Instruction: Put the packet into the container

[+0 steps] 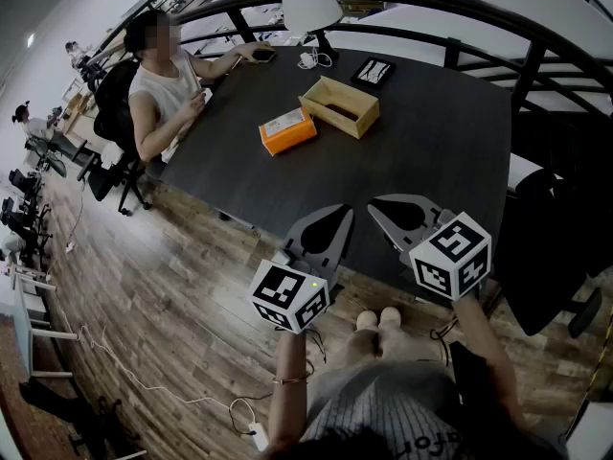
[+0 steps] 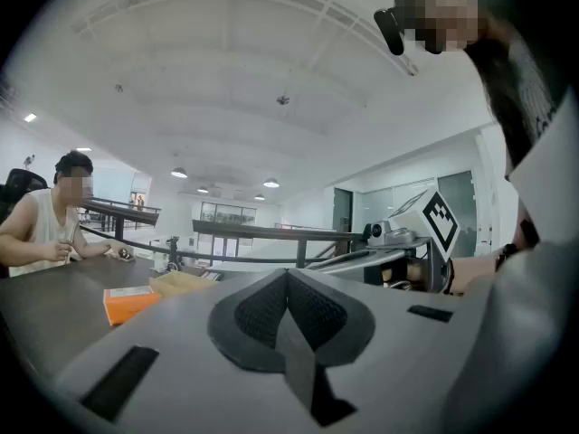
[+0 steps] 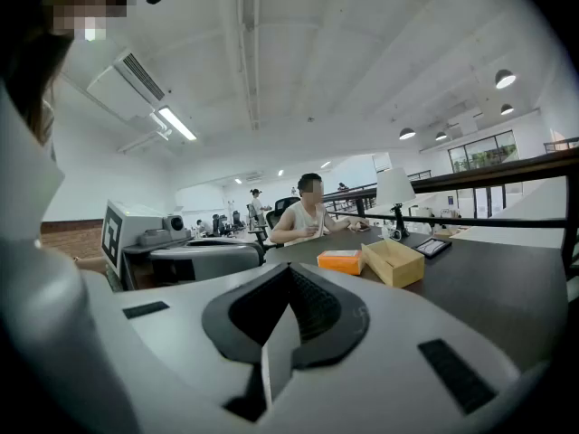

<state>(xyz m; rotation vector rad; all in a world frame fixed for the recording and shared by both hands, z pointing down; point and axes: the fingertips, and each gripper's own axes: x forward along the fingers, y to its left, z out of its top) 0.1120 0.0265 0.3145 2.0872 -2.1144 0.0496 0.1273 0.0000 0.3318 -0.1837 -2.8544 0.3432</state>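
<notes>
The orange packet (image 1: 287,130) lies flat on the dark desk (image 1: 431,151), outside the container (image 1: 340,106). That open tan box sits just beside it, at the packet's 2 o'clock in the head view; I cannot tell whether their corners touch. The box looks empty from here. Both are well out across the desk, at about 12 o'clock from my tools, which hang off the near edge over the wooden floor. My left tool (image 2: 288,297) has its jaws pressed together on nothing, and my right tool (image 3: 285,301) is likewise closed tight and empty. A seated person (image 1: 158,84) is at the desk's far left, around 10 o'clock, clear of the packet. As I judge it, nothing of the job is done: the reach, the grasp, the carry and the drop into the box all remain.
</notes>
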